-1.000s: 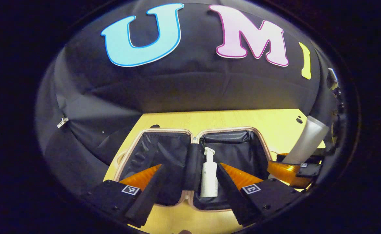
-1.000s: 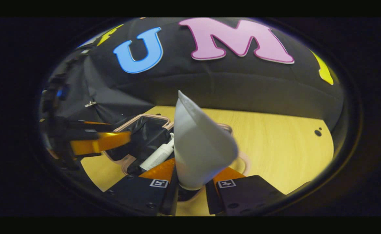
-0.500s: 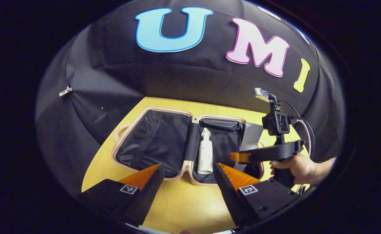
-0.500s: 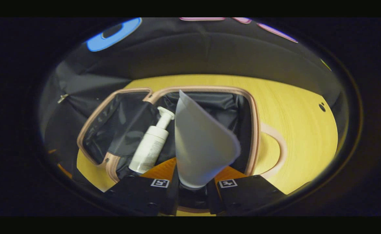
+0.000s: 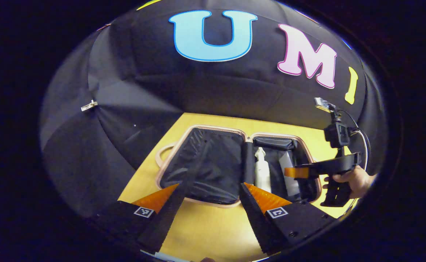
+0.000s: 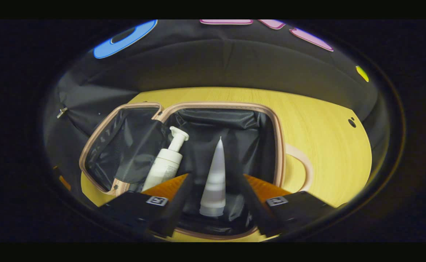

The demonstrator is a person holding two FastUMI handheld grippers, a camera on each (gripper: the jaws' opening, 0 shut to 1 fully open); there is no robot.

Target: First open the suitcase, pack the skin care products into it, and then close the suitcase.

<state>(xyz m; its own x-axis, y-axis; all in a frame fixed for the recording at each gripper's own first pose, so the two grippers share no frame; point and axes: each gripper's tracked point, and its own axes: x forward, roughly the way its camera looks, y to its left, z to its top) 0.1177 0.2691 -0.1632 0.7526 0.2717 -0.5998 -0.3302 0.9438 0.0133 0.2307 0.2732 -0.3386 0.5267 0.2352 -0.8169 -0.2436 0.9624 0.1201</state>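
The suitcase (image 5: 169, 160) lies open on the wooden table, pink rim up, black lining showing. In its right half lie a white pump bottle (image 5: 262, 169) and, beside it, a pale grey tube (image 5: 285, 160). My left gripper (image 5: 209, 202) is open and holds nothing, hovering before the suitcase's front edge. In the right gripper view the tube (image 6: 214, 182) rests on the lining between the spread fingers of my right gripper (image 6: 216, 177), which is open and apart from it. The pump bottle (image 6: 165, 165) lies left of the tube. A hand holds the right gripper (image 5: 300, 171) over the suitcase's right side (image 6: 280, 145).
The wooden table (image 5: 205, 225) runs in front of the suitcase and to its right (image 6: 322, 120). The suitcase's handle loop (image 6: 302, 163) sticks out on the right side. Black cloth walls close in behind and on the left.
My right gripper has opened and let the tube go; it now lies in the suitcase's right half beside the pump bottle. The left gripper has drawn back and to the left, still open.
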